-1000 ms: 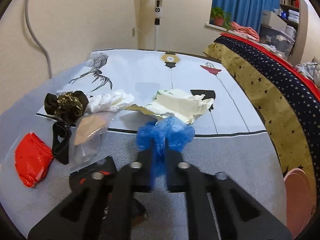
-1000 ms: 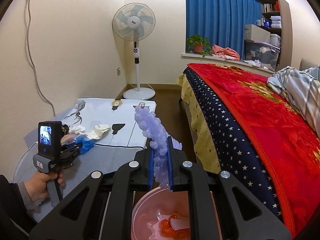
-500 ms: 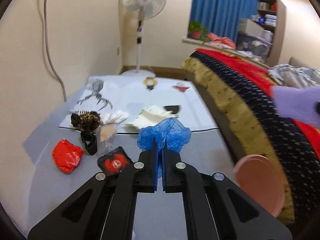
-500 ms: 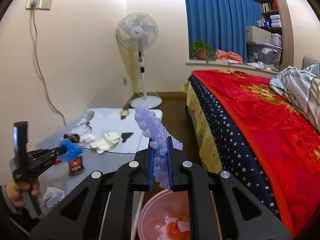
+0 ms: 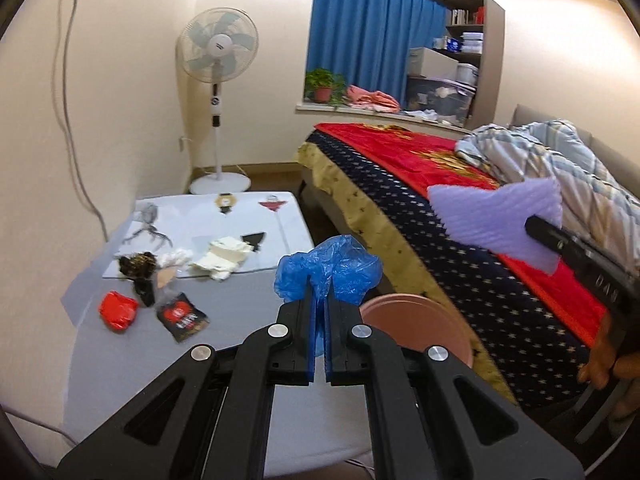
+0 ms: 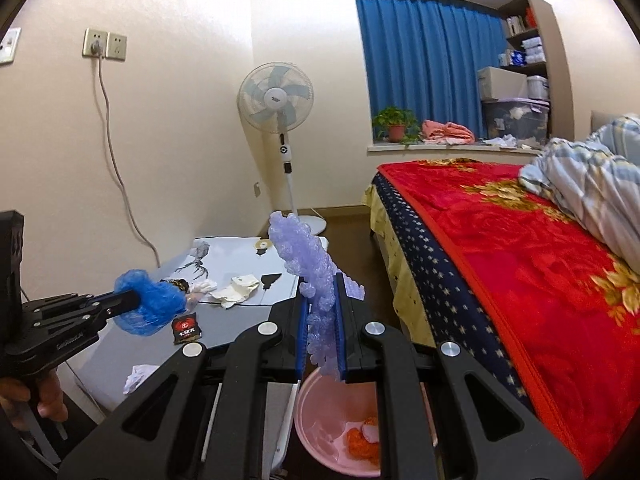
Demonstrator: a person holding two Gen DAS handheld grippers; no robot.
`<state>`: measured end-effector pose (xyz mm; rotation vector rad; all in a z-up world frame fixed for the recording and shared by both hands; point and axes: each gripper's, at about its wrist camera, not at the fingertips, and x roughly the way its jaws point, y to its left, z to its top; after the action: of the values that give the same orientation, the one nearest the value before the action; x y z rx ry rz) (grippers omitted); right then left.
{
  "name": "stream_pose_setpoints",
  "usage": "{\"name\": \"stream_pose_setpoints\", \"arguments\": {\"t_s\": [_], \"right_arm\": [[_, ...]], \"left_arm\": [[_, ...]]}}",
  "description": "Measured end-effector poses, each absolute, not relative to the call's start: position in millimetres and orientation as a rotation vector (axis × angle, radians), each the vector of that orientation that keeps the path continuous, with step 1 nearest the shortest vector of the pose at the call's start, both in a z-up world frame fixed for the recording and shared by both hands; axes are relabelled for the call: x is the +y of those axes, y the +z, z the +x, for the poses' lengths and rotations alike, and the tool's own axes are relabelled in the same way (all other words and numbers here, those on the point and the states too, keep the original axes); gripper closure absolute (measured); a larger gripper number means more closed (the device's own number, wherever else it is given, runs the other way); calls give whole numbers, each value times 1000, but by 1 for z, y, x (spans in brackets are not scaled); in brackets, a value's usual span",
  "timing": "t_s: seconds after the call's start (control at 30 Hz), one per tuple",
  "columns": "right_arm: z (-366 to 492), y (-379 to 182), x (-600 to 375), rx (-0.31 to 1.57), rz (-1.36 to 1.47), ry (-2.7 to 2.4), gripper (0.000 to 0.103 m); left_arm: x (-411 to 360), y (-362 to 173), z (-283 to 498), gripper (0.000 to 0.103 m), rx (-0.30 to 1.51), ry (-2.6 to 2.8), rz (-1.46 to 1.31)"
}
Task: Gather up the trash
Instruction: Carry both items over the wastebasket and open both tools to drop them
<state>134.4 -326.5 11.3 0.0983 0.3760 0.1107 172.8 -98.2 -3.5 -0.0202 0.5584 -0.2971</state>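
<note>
Grey and low, the table runs along the cream wall beside the bed, with a standing fan at its far end near 11 o'clock. Compared with a second ago, the left hand-held gripper has lifted away from the table and swung toward the bed, so the litter now lies well off at 9 o'clock: a red wad, a black packet, a dark crumpled wrapper and cream paper. Its jaws remain clenched on a crumpled blue plastic bag, carried in the air. A pink basin, earlier at the far right edge of that view, now sits just past the fingertips at 1 o'clock. The right hand-held gripper, which has come into the left camera's view at 3 o'clock, still grasps a strip of lilac bubble wrap standing upright between its pads, directly above the basin, where orange scraps lie inside. A white crumpled tissue rests on the table's near edge.
</note>
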Motion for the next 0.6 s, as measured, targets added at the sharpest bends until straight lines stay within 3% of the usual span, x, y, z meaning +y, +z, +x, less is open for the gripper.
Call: {"name": "stream_pose_setpoints", "arguments": {"t_s": [0.6], "right_arm": [[132,-8,-388,408,174,-5,91]], "left_arm": [[-193,-10,189,100,593,-436,40]]}}
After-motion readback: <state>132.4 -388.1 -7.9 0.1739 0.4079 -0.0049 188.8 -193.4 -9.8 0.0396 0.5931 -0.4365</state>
